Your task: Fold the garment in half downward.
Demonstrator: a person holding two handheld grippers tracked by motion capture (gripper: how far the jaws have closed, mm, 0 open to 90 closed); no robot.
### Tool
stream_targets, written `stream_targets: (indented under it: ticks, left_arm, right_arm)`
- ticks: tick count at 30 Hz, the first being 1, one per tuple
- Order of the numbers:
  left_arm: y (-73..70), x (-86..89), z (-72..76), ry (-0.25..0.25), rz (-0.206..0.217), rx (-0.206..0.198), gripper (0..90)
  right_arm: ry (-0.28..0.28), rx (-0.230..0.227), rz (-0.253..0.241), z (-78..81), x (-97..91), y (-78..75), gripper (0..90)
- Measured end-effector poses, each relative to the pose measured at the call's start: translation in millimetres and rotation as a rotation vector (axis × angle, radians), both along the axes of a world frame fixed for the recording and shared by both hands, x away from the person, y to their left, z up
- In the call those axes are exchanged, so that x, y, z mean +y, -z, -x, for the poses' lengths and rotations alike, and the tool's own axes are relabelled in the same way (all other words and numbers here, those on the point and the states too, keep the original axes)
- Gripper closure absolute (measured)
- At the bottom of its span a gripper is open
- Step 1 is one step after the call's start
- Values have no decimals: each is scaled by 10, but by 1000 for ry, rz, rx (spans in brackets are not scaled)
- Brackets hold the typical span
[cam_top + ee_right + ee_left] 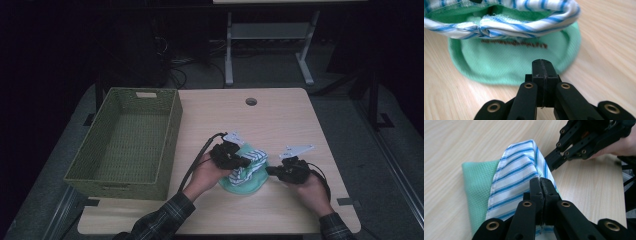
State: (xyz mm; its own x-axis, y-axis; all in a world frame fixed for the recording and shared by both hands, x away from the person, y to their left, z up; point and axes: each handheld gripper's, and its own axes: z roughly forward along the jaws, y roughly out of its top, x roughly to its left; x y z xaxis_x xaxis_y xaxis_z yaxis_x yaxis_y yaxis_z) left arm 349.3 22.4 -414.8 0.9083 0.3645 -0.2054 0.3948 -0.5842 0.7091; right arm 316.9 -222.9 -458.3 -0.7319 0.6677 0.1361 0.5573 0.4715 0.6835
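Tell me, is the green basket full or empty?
Empty. The high view looks straight into the green basket and shows only its bare woven bottom; the striped cloth lies outside it on the table.

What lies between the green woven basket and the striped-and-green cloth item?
In the high view, the left gripper and its hand sit between the basket and the cloth item, with bare tabletop around them.

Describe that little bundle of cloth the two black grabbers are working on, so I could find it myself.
Start at the wooden table and look right of the green woven basket. The cloth bundle lies near the front edge, between the person's hands. It is mint green with a white, blue-striped layer on top, the only fabric there.
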Motion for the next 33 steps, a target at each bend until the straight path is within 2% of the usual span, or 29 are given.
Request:
stream_targets:
  ticks: [1,10,11,12,14,18,21,23,26,29,33]
  left_arm:
    - [73,-52,10,7,-8,11,884]
    - [286,-197,64,41,-59,27,881]
    - [342,-222,79,50,-84,24,879]
    - [360,-233,90,42,-74,31,876]
    - [343,-232,95,45,-74,26,842]
    - [232,-195,122,46,-46,1,721]
    - [146,-125,127,32,-22,-11,708]
    - [93,-61,124,22,-14,-19,730]
    - [42,18,118,11,-16,-26,809]
    - [-18,196,109,-14,-35,-46,884]
    - [-44,366,100,-57,-48,-54,896]
  right_arm:
    - [7,1,11,15,-45,10,898]
    - [40,-24,23,-2,-113,-41,898]
    - [46,-35,21,-5,-138,-67,898]
    - [46,-43,21,-9,-149,-76,898]
    - [47,-52,13,-16,-164,-101,898]
    - [41,-61,-4,-32,-153,-136,898]
    - [30,-73,-13,-50,-129,-170,898]
    - [29,-74,-24,-58,-102,-201,898]
    - [21,-77,-35,-72,-65,-228,898]
    - [1,-89,-40,-128,19,-262,898]
    - [-20,-103,-41,-202,124,-287,898]
